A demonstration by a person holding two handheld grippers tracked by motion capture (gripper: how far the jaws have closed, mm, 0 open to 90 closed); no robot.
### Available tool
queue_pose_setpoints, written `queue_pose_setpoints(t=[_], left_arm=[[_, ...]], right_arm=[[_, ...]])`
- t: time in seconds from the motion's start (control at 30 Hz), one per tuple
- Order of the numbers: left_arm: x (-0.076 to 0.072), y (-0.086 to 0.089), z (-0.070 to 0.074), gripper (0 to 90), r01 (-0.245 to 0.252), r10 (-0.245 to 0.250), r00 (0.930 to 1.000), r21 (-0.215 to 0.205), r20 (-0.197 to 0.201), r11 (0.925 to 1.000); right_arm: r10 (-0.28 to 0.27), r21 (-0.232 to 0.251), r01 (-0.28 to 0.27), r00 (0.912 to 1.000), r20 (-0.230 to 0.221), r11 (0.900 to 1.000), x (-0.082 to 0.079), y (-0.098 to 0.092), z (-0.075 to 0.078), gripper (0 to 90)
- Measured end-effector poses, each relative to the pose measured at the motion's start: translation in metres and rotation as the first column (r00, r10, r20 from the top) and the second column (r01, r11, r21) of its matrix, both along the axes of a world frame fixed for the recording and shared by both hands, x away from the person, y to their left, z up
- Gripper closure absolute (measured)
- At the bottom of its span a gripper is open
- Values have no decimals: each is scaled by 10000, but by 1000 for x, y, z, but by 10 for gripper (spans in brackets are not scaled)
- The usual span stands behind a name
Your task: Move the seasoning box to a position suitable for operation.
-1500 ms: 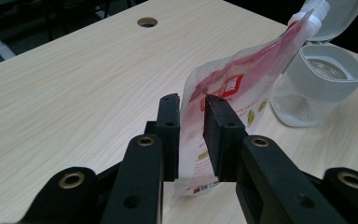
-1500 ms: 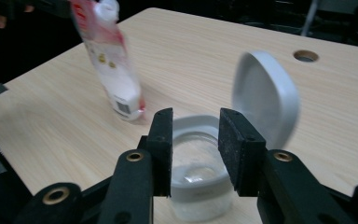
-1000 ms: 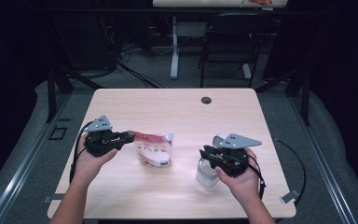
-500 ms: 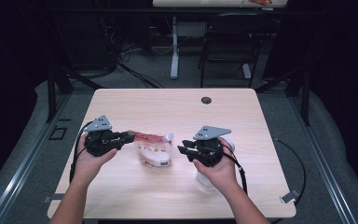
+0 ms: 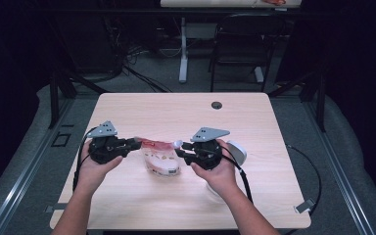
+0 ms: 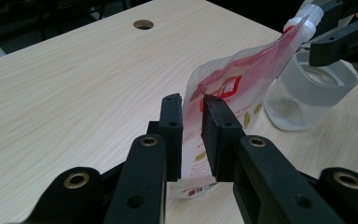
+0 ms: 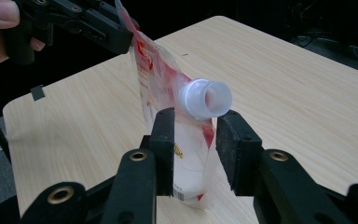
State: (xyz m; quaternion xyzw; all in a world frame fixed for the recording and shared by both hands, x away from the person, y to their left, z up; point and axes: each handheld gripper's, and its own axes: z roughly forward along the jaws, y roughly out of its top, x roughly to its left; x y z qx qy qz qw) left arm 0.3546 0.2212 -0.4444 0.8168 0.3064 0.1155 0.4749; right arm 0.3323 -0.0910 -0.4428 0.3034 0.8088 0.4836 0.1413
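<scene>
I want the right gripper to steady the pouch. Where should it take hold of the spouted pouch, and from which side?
Probably at the white spout neck, coming level from the end opposite the left gripper, which already pinches the pouch at its other edge. The spout is rigid and sticks out toward the right gripper; the film is limp.

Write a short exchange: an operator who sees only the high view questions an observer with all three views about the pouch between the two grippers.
Operator: Does the left gripper really grip the pouch?
Observer: Yes. Its own view shows both jaws clamped on a flat edge of the pouch.
Operator: And the right gripper?
Observer: Its jaws have just been opening. The pouch passes between them below the spout, with a clear gap at one pad.
Operator: Is that spout capped?
Observer: No, the right gripper view looks into its open white mouth.
</scene>
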Motion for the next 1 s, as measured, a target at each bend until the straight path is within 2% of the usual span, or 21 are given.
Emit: queue_pose_setpoints(t=[0.3,0.47,0.7,1.0], left_arm=[[-1,-1,1,830,17,-17,10000,67,23,10000],[-4,-3,3,900,117,-117,9999,46,102,9999],[-7,-12,5,900,516,-518,9986,192,100,9985],[-13,-27,6,898,943,-943,9955,-55,41,9955]], right_arm=[[-134,58,135,9999,-53,9999,0,1,0,707],[-188,60,189,9998,-116,9998,0,-1,1,707],[-188,108,190,9997,-184,9998,-6,-11,2,707],[-295,-84,294,9994,-183,9995,-16,-28,6,703]])
